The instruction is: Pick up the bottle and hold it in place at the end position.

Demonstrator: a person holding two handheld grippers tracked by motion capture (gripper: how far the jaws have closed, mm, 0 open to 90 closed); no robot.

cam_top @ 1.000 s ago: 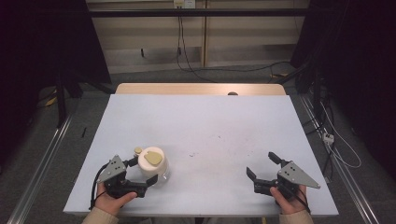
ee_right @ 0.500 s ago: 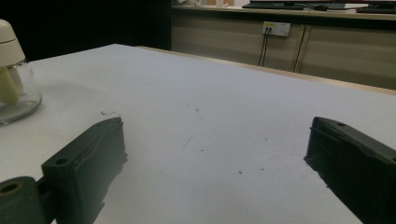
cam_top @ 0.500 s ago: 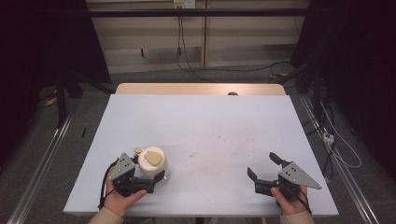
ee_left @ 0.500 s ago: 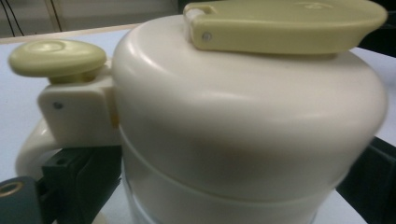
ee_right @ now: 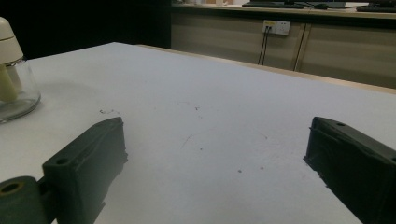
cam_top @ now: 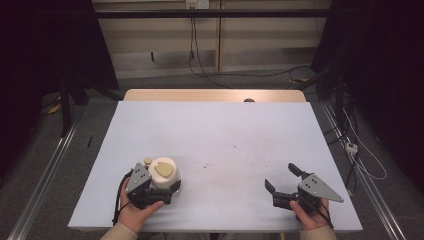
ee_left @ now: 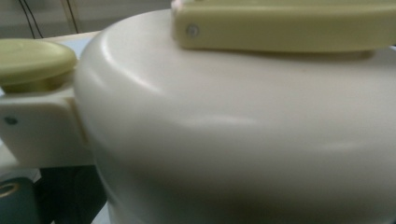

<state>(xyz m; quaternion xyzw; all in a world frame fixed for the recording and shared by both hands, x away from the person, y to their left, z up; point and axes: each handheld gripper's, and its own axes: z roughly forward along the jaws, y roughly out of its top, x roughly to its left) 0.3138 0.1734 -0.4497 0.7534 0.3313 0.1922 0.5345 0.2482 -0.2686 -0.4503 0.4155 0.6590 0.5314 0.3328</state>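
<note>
High view. The left hand (cam_top: pixel 136 212) came in from the near edge of the pale table (cam_top: pixel 215 135), forearm angled slightly inward, wrapped round the left gripper (cam_top: pixel 159 192). That gripper sat hard against a cream-lidded glass jar (cam_top: pixel 164 174) at the table's near left. The jar's lid carried a yellow-green flat handle on top and a small round knob (cam_top: pixel 148 161) on its far-left side. The jaws were hidden under the lid, so I could not tell how far apart they stood or whether they had hold of the jar. The right hand (cam_top: pixel 309 217) rested at the near right, holding the right gripper (cam_top: pixel 281 182), its jaws spread wide with nothing between them, pointing up-table and a little leftward. Jar and right gripper were well apart.

Left gripper view. The lid's cream dome (ee_left: pixel 243 130) sat very close to the lens, with the yellow-green handle (ee_left: pixel 285 25) across the top and the round knob (ee_left: pixel 35 58) on a cream bracket at left. Jaw position could not be made out.

Right gripper view. Two black jaws rose from the bottom corners, far apart, over bare scuffed tabletop (ee_right: pixel 219 116). The jar (ee_right: pixel 14 79) stood upright at the far left edge, clear glass below the cream lid, well clear of the jaws.
</note>
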